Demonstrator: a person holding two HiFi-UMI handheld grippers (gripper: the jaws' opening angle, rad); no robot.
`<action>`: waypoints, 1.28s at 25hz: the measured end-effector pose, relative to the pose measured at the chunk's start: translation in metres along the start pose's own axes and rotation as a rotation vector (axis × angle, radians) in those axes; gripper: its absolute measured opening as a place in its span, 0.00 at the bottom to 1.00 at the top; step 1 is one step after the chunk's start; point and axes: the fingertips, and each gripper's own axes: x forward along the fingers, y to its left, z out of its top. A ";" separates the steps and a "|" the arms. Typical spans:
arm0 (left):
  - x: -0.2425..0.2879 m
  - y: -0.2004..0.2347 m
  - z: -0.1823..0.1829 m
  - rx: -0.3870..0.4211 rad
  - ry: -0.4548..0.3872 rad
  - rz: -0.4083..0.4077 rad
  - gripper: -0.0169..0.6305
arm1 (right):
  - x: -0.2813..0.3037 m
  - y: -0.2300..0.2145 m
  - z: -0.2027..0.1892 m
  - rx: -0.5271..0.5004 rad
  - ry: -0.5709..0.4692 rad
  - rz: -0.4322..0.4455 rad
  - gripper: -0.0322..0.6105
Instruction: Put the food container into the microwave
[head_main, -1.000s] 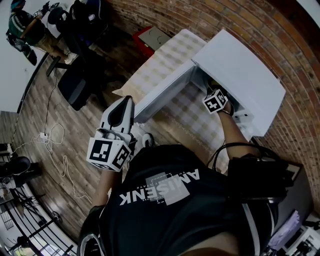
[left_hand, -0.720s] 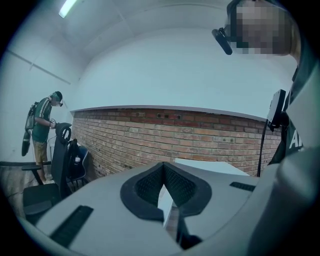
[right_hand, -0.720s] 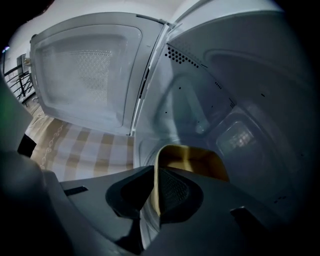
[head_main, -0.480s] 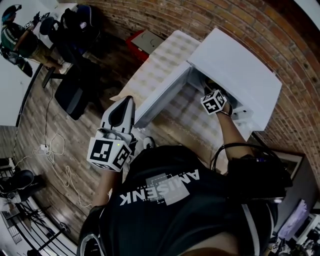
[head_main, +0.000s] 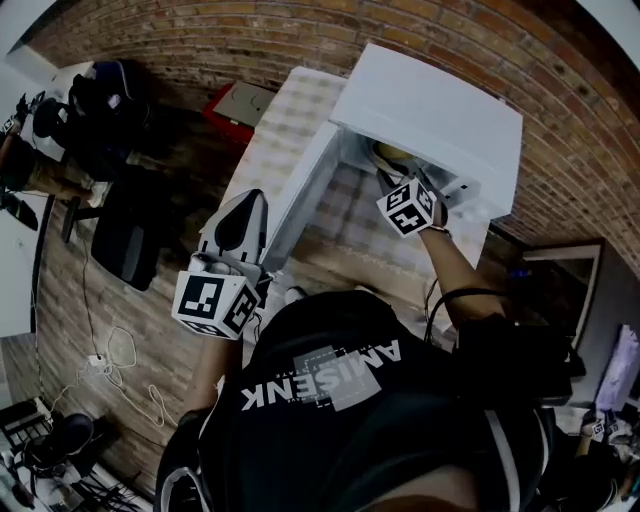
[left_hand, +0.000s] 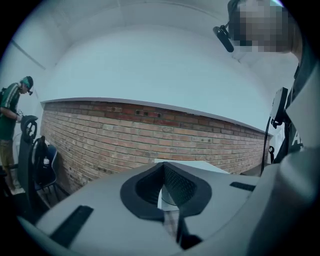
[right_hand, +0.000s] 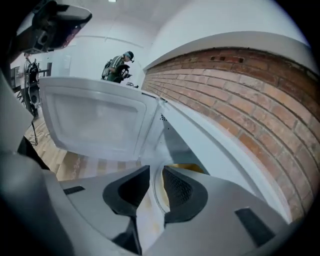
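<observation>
A white microwave (head_main: 430, 110) stands on a checked tablecloth (head_main: 285, 120) with its door (head_main: 300, 190) swung open to the left. My right gripper (head_main: 388, 178) reaches into the opening. In the right gripper view its jaws (right_hand: 155, 175) are shut on the thin pale rim of the food container (right_hand: 186, 170), whose yellowish contents show just inside the cavity (head_main: 392, 155). The open door (right_hand: 95, 120) fills the left of that view. My left gripper (head_main: 250, 200) hangs in front of the table, shut (left_hand: 162, 167) with nothing in it.
A brick wall (head_main: 250, 30) runs behind the table. A red box (head_main: 235, 105) lies on the floor to the left. A dark office chair (head_main: 125, 240) and cables (head_main: 100, 360) sit on the wooden floor. A person (left_hand: 10, 115) stands far off at the left.
The head view has swung, so the microwave sits higher and more centred. My right gripper stays at the microwave's mouth, and the container now shows inside. The left gripper has not moved.
</observation>
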 end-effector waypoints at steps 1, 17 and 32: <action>0.002 -0.001 0.000 0.000 0.000 -0.020 0.05 | -0.008 0.002 0.004 0.007 -0.009 -0.004 0.23; 0.013 0.003 0.000 -0.013 0.000 -0.263 0.05 | -0.140 0.008 0.060 0.257 -0.174 -0.193 0.19; 0.038 0.030 0.016 -0.012 -0.057 -0.294 0.05 | -0.246 -0.016 0.085 0.383 -0.313 -0.456 0.19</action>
